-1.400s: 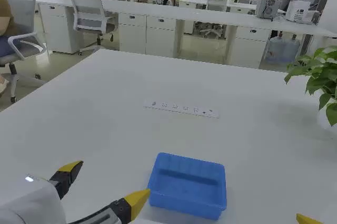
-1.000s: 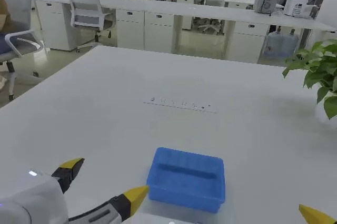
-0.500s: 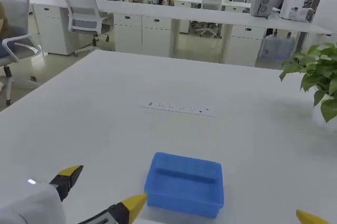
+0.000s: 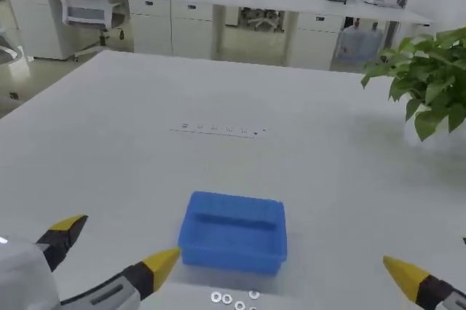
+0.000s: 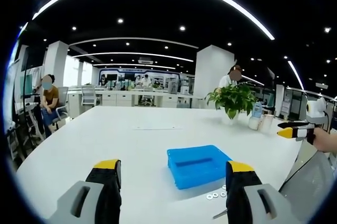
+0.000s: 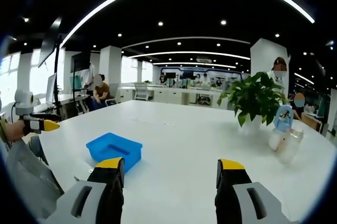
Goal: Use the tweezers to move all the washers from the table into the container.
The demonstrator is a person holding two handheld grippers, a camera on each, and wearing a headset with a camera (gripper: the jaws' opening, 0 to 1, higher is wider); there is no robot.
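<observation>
Step in hand: start of the task, by judgement. No tool is taken up, and no washer can be seen in the container.
Left gripper [image 4: 115, 244]: jaws spread wide with nothing between them, hovering over the near left part of the table [image 4: 328, 179].
Right gripper [image 6: 169, 164]: jaws also spread wide and empty, held over the near right edge.
Container [image 4: 233, 231]: blue tray, upright, near the middle of the near edge, between the 2 grippers.
Washers [image 4: 228, 299]: about 4 small rings lying flat in a loose group, just beside the container's near wall, toward the near edge.
Tweezers [image 5: 220, 214]: a thin metal piece lies near the washers in the left gripper view. It is probably the tool, but too small to confirm.
Plant [image 4: 429, 70]: at the far right edge, well apart from the work.
Next move: confirm the tool, lower 1 gripper to it, and close the jaws on its shank so the tips can pinch.
Risk: the washers lie flat, so the tips will probably have to catch a rim.
</observation>
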